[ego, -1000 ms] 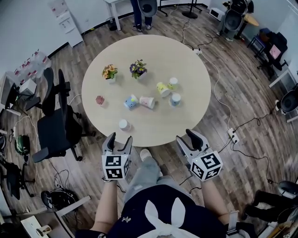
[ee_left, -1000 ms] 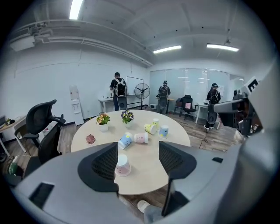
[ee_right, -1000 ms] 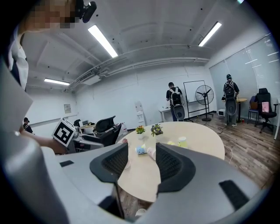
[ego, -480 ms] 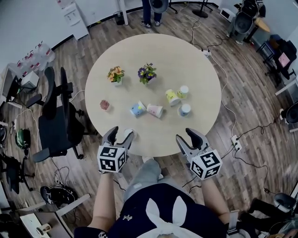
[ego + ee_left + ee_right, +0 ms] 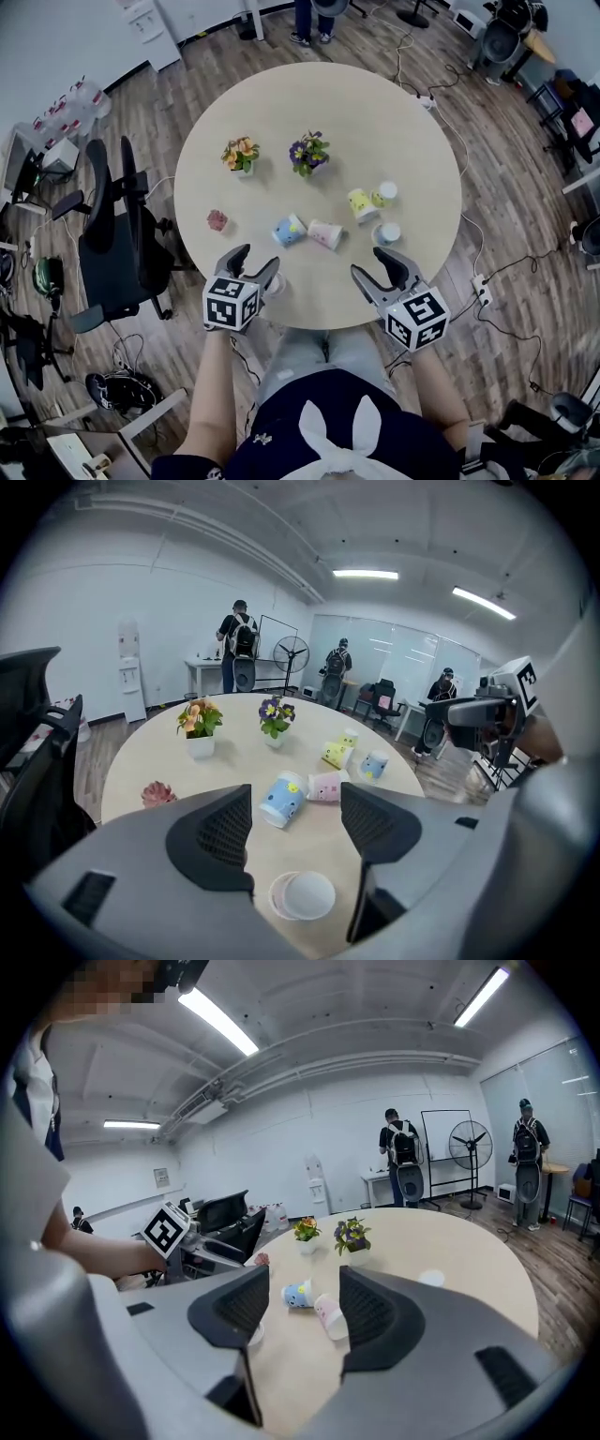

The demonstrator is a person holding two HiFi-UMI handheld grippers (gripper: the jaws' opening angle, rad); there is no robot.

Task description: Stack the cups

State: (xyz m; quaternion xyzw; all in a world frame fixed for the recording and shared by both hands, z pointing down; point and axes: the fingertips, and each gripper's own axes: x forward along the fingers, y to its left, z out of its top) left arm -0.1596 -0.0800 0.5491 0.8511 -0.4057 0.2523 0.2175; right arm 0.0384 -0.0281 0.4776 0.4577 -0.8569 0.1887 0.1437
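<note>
Several paper cups sit on the round table [image 5: 281, 112]. A blue cup [image 5: 289, 230] and a pink cup [image 5: 325, 234] lie on their sides mid-table. A yellow cup [image 5: 362, 203] lies further right, with two upright cups [image 5: 384, 192] [image 5: 387, 232] by it. A white cup [image 5: 302, 895] stands upright at the near edge, just below and ahead of my open left gripper [image 5: 255, 262], untouched. My right gripper [image 5: 373, 267] hovers over the near edge with its jaws opening and nothing between them. In the right gripper view the blue cup [image 5: 298, 1295] and pink cup [image 5: 330, 1314] lie ahead.
Two small flower pots [image 5: 241, 155] [image 5: 308, 155] and a pink succulent [image 5: 217, 220] stand on the table's far and left parts. A black office chair [image 5: 112, 234] is at the table's left. Cables run over the wooden floor at the right. People stand at the room's far side.
Both grippers have moved forward from in front of the table to over its near edge. The left one has come up to the white cup.
</note>
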